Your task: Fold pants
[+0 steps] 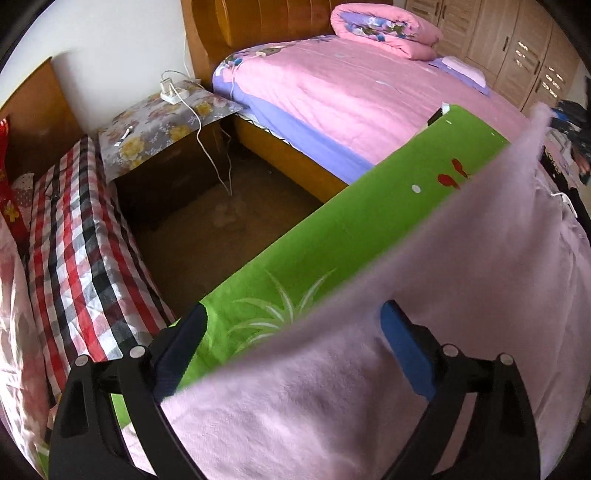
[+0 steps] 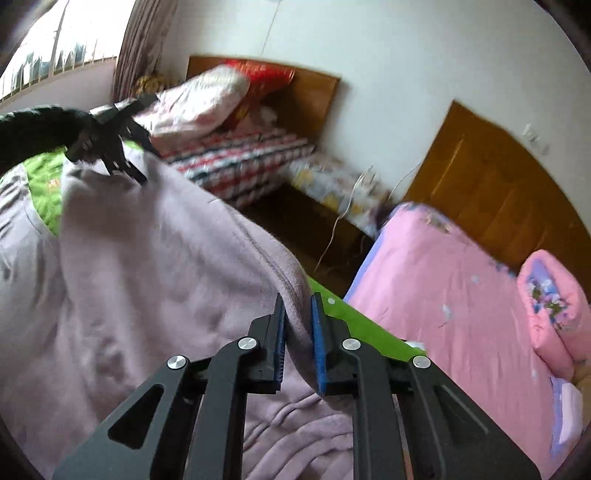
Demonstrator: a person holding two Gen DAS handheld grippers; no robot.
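Note:
The pants (image 1: pixel 424 314) are pale lilac fleece, lying on a green sheet (image 1: pixel 332 229) with part lifted up. In the left wrist view the jaws of my left gripper (image 1: pixel 295 317) stand wide apart, and a raised edge of the pants runs between them. In the right wrist view my right gripper (image 2: pixel 298 314) is shut on a fold of the pants (image 2: pixel 147 258) and holds it up. The left gripper (image 2: pixel 122 162) shows there at the far upper left, at the other end of the lifted edge.
A pink bed (image 1: pixel 369 88) with a rolled pink quilt (image 1: pixel 384 29) stands beyond the green sheet. A checked bed (image 1: pixel 74 236) is at left, with a floral-covered nightstand (image 1: pixel 162 122) holding a power strip and cables. Brown floor (image 1: pixel 221 221) lies between.

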